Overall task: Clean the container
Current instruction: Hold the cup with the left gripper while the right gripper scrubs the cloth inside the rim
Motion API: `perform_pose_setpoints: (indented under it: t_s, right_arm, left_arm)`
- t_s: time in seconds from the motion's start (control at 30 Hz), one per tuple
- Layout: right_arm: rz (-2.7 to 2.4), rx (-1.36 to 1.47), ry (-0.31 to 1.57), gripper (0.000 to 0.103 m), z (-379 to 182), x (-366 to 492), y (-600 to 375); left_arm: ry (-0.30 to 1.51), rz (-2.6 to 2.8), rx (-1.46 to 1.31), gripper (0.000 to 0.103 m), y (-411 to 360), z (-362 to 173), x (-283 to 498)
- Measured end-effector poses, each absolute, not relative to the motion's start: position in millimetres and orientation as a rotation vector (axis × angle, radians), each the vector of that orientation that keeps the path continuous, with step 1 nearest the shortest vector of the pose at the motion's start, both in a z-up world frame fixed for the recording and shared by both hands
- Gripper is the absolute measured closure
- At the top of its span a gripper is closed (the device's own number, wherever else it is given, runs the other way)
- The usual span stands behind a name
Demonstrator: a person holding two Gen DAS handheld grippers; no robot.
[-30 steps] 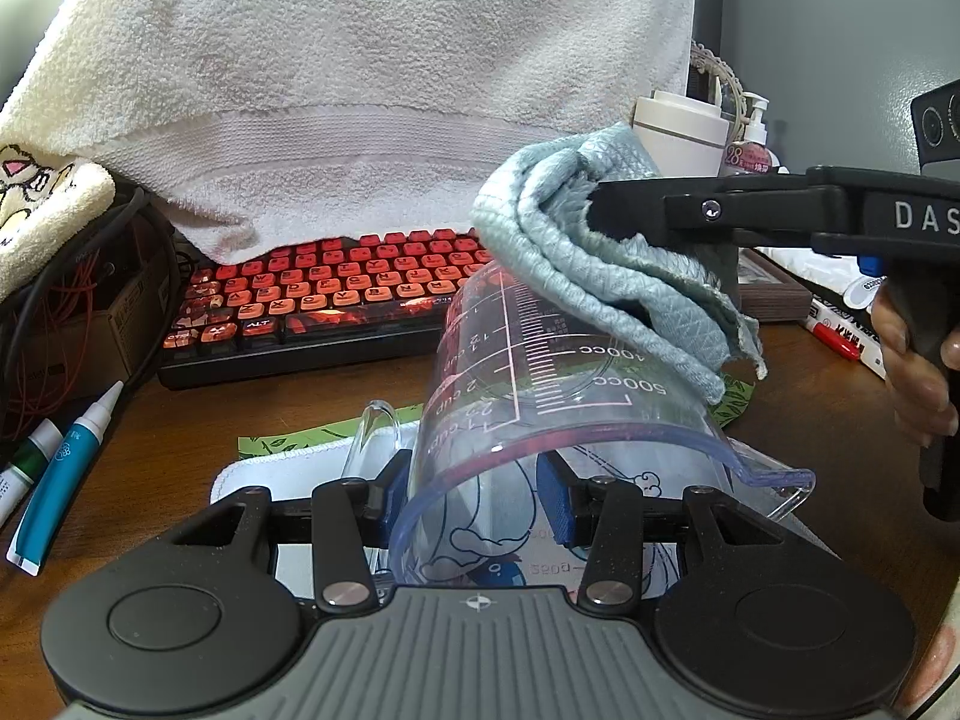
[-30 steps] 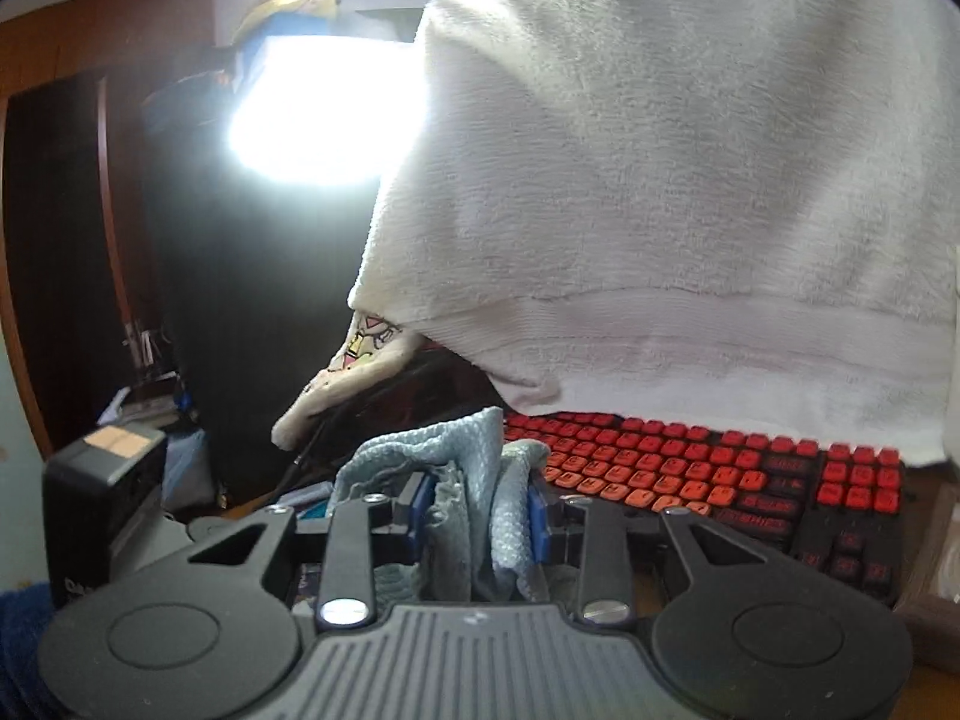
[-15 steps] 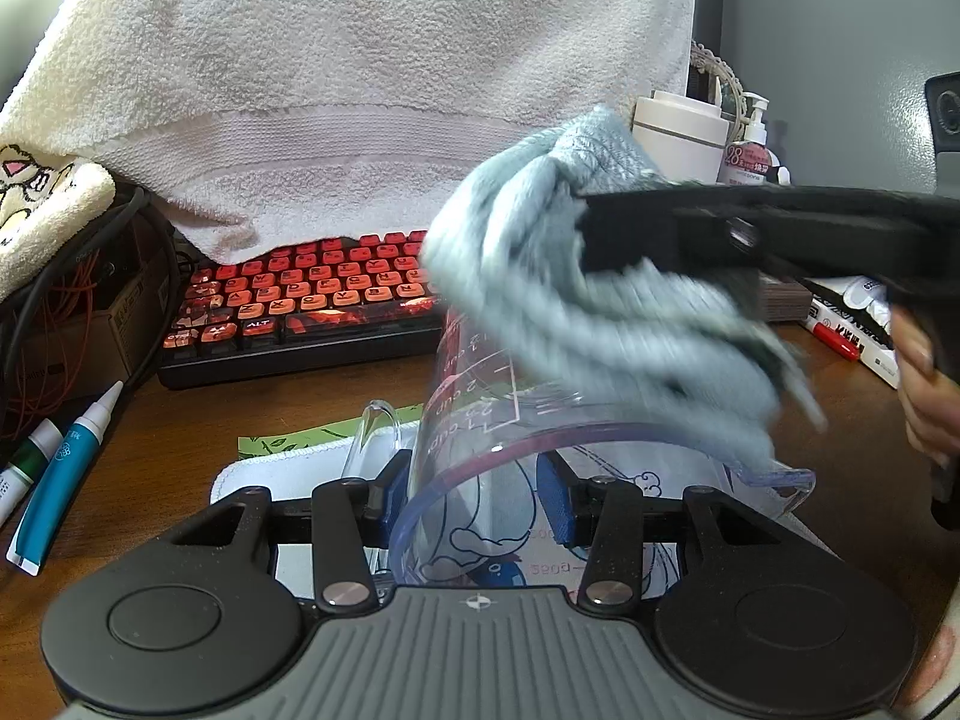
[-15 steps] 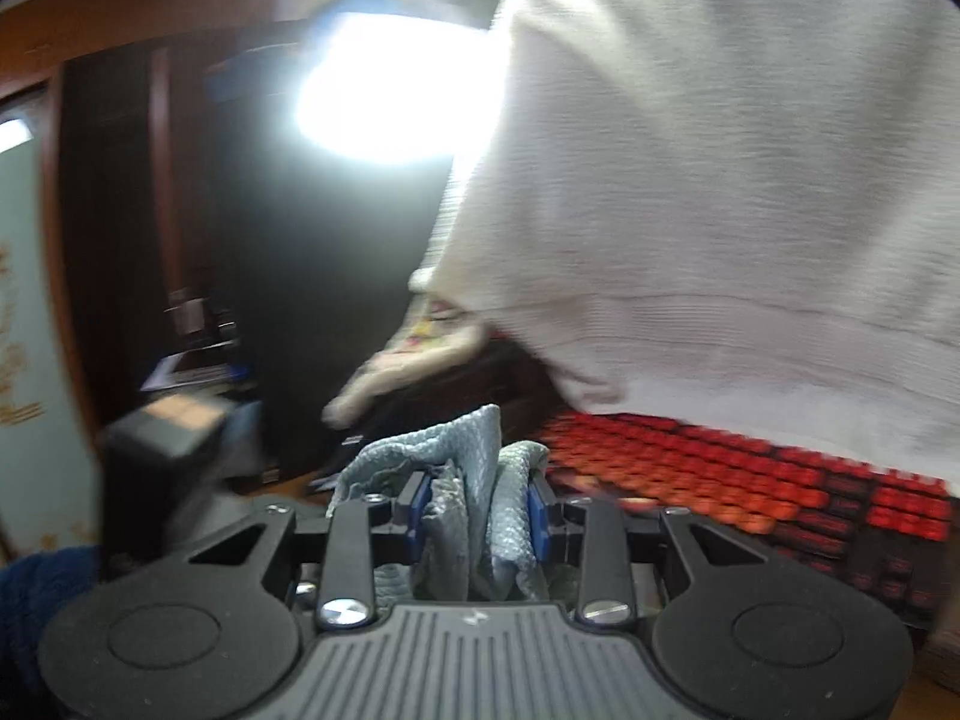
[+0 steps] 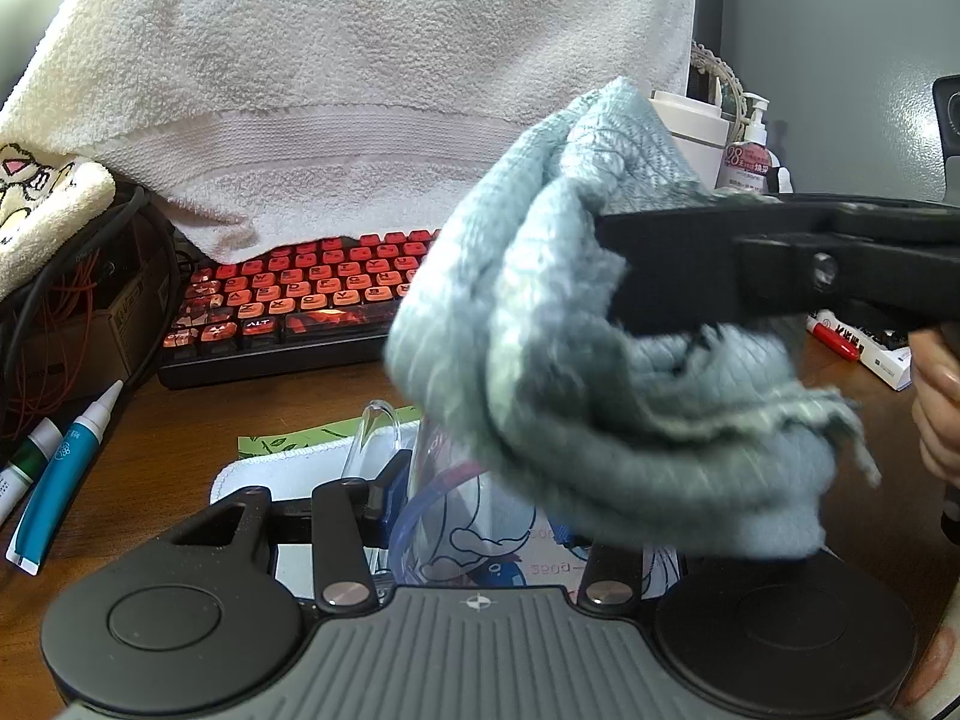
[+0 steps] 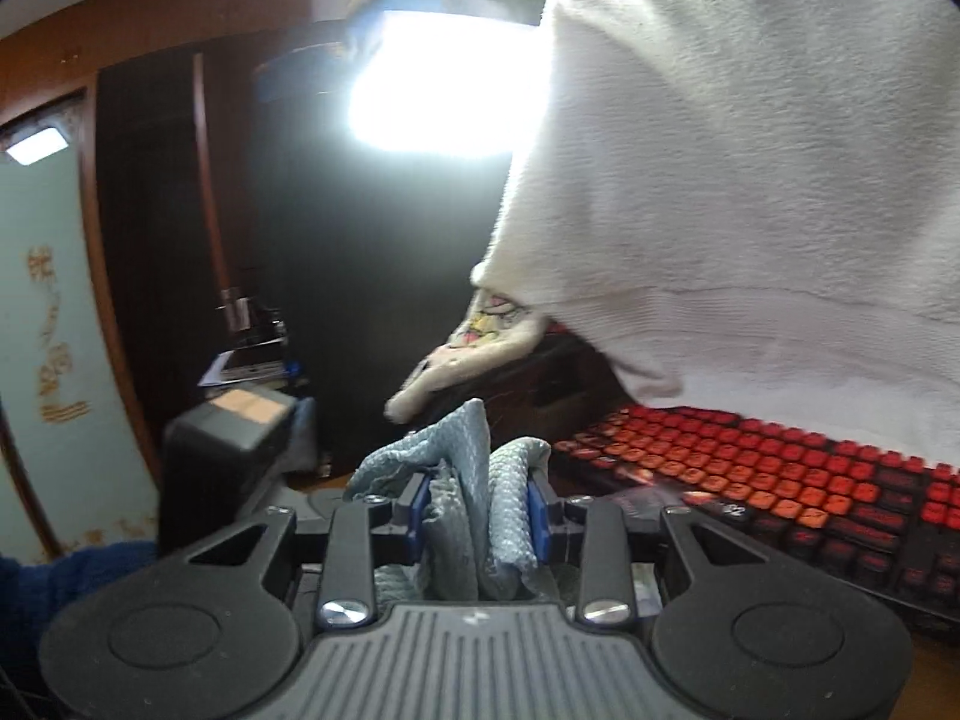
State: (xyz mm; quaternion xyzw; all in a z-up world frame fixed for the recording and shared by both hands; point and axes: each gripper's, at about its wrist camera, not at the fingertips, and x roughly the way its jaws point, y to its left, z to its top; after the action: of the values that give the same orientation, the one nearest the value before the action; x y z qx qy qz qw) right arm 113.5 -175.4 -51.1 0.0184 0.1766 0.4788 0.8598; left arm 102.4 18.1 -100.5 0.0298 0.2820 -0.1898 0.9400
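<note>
the left tongs [image 5: 474,516] clamp the clear measuring jug [image 5: 444,498]. the right tongs [image 6: 477,516] grip a blue-grey cloth [image 5: 600,372] above it. wiping is underway; next, press the cloth into the jug.

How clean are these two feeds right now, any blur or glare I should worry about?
Left wrist view: the blue-grey cloth is motion-smeared and hides most of the clear measuring jug; the keyboard stays sharp. Right wrist view: a blown-out window glare, dark surroundings, soft overall.

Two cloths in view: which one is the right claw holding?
The small blue-grey cloth, bunched between the right claw pads. The big white towel hangs draped behind the keyboard.
</note>
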Motion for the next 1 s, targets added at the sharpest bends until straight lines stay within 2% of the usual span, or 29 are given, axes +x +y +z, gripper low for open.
perform_pose_setpoints:
  t_s: [0.37, 0.7, 1.0]
  right_arm:
    - [0.794, 0.064, 0.366, 0.072, -54.7, 130.0, -192.9]
    - [0.980, -0.019, 0.344, 0.072, -50.8, 106.2, -168.5]
    - [0.732, 0.028, 0.334, 0.075, -52.3, 132.4, -193.0]
  left_arm:
    - [0.576, -0.387, 0.061, 0.059, 19.0, -100.4, 102.8]
    - [0.576, -0.387, 0.060, 0.059, 19.5, -100.0, 103.0]
    - [0.575, -0.386, 0.059, 0.059, 20.2, -100.0, 103.9]
